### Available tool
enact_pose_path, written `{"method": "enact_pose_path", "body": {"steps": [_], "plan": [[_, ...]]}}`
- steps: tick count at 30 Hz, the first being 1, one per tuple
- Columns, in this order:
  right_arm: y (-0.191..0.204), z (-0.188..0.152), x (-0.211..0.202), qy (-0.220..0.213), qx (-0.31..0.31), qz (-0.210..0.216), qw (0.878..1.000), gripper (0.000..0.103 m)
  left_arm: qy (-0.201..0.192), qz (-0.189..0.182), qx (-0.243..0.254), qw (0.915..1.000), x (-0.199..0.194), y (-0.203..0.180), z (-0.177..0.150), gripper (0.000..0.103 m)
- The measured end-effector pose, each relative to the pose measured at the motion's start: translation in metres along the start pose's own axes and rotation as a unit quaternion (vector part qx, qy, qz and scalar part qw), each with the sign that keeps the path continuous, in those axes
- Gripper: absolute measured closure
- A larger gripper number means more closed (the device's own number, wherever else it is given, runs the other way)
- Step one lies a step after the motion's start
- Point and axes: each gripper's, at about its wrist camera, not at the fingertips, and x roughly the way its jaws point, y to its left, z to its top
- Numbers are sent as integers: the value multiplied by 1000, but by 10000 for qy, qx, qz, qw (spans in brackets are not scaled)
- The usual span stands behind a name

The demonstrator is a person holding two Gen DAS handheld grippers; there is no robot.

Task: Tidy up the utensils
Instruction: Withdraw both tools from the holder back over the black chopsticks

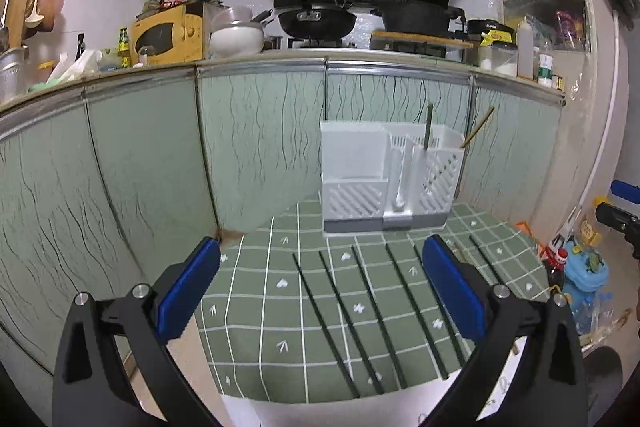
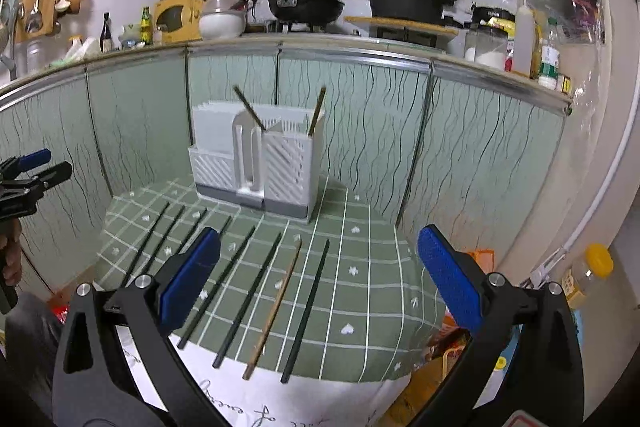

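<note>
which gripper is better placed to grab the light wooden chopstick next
Right. The light wooden chopstick lies between the open right gripper fingers, while the left gripper faces the dark chopsticks.

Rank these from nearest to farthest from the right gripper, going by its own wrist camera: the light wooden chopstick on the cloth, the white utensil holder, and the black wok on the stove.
1. Wooden chopstick: lying on the green cloth, just ahead of the open right gripper, between its fingers.
2. White utensil holder: standing at the cloth's far edge, slightly left.
3. Black wok: up on the counter behind.
</note>
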Motion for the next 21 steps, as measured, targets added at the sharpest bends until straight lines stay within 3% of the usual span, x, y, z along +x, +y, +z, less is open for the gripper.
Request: {"method": "enact_pose_path", "body": {"steps": [9, 21], "plan": [[-1, -40, 29, 370, 143, -94, 9992, 8, 253, 189, 108, 9994, 16, 1, -39, 5], [-1, -85, 70, 894, 271, -165, 9955, 8, 909, 368, 17, 9952, 52, 0, -88, 5]]}}
